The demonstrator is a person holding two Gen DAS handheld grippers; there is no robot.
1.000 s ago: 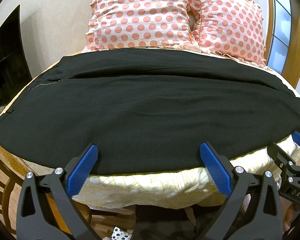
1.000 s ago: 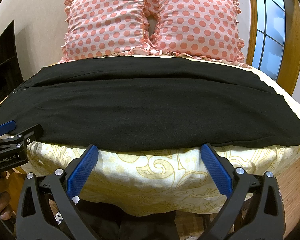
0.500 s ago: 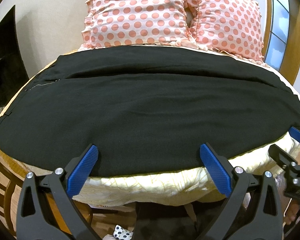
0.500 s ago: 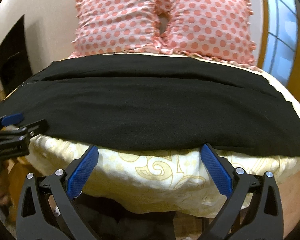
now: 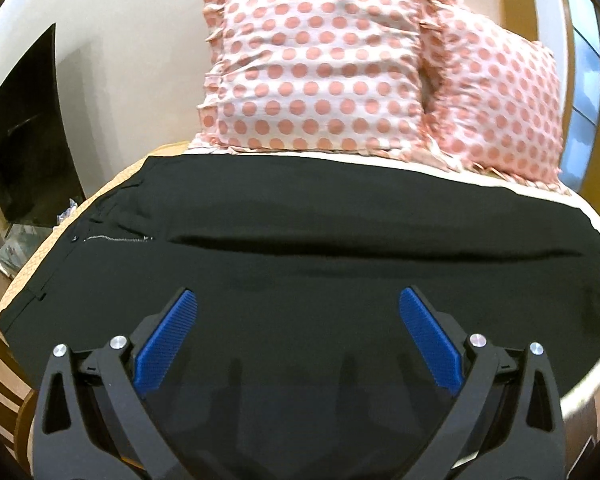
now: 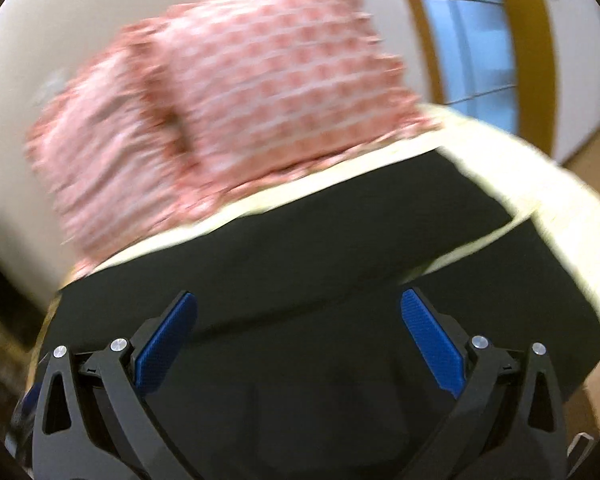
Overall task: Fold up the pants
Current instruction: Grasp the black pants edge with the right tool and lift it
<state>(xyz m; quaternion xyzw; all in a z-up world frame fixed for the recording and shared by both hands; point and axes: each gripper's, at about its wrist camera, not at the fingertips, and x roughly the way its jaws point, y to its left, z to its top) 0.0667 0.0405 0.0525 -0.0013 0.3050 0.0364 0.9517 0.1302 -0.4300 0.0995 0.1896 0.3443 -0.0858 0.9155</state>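
Both tongs [image 5: 298, 300] [image 6: 299, 304] gape over black pants [image 5: 340, 264].

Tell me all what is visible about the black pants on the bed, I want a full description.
The black pants are of plain, matte woven cloth and lie spread flat across the pale patterned bedcover, below two pink dotted pillows. The waist is at the left, with an open zipper and a button; the legs run to the right, where the right wrist view shows them slightly parted. A long crease runs between the legs. The open left tool and the open right tool hover over the near leg.
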